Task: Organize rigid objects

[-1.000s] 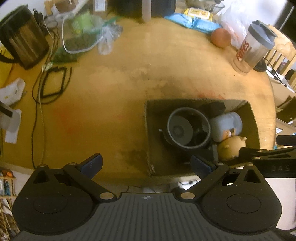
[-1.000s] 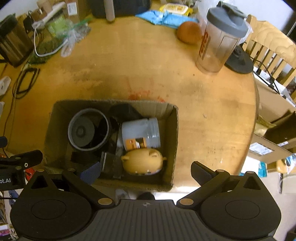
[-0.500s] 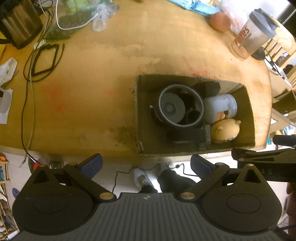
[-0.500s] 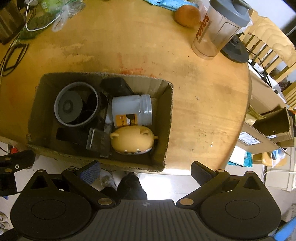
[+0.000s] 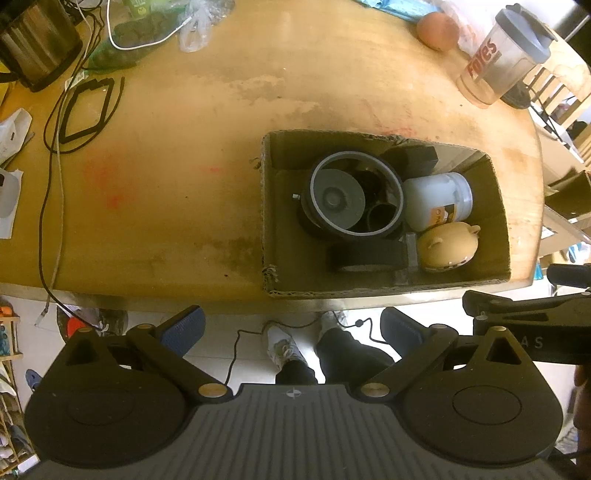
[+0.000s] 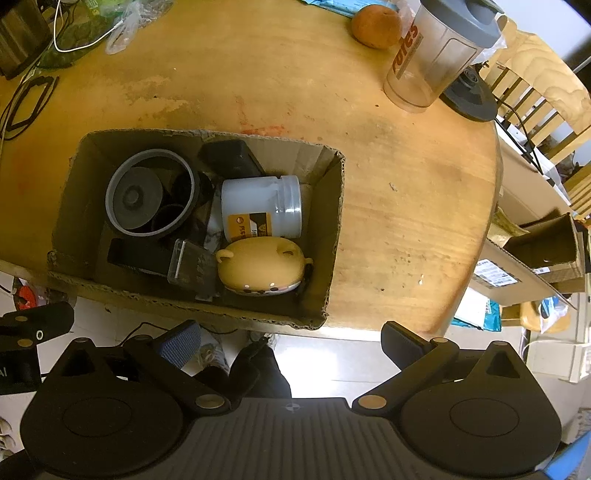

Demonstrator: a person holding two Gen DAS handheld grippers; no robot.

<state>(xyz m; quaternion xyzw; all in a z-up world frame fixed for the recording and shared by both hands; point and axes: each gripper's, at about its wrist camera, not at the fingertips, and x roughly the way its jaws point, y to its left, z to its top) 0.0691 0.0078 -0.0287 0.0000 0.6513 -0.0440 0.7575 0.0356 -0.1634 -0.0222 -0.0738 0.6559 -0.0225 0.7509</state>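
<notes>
A cardboard box (image 5: 498, 206) (image 6: 334, 206) sits at the near edge of the round wooden table (image 5: 229, 147). Inside lie a grey round container (image 5: 351, 192) (image 6: 149, 192), a white plastic jar (image 5: 437, 201) (image 6: 260, 205) on its side, a yellow pig-shaped toy (image 5: 448, 245) (image 6: 260, 266), a black block (image 5: 410, 157) (image 6: 229, 157) and a black flat piece (image 5: 365, 254). My left gripper (image 5: 291, 326) hangs open and empty over the floor, short of the box. The right gripper (image 6: 291, 341) is likewise open and empty, just off the table's edge.
A shaker bottle (image 6: 439, 55) and an orange fruit (image 6: 375, 22) stand at the far right. A metal kettle (image 5: 35, 40), cables (image 5: 85, 110) and plastic bags (image 5: 147, 33) crowd the far left. Wooden chair (image 6: 539, 85) at right. A person's legs and shoes (image 5: 295, 350) stand below.
Both grippers have pulled back and up from the box, past the table's edge. The box contents stayed put. Both stayed open.
</notes>
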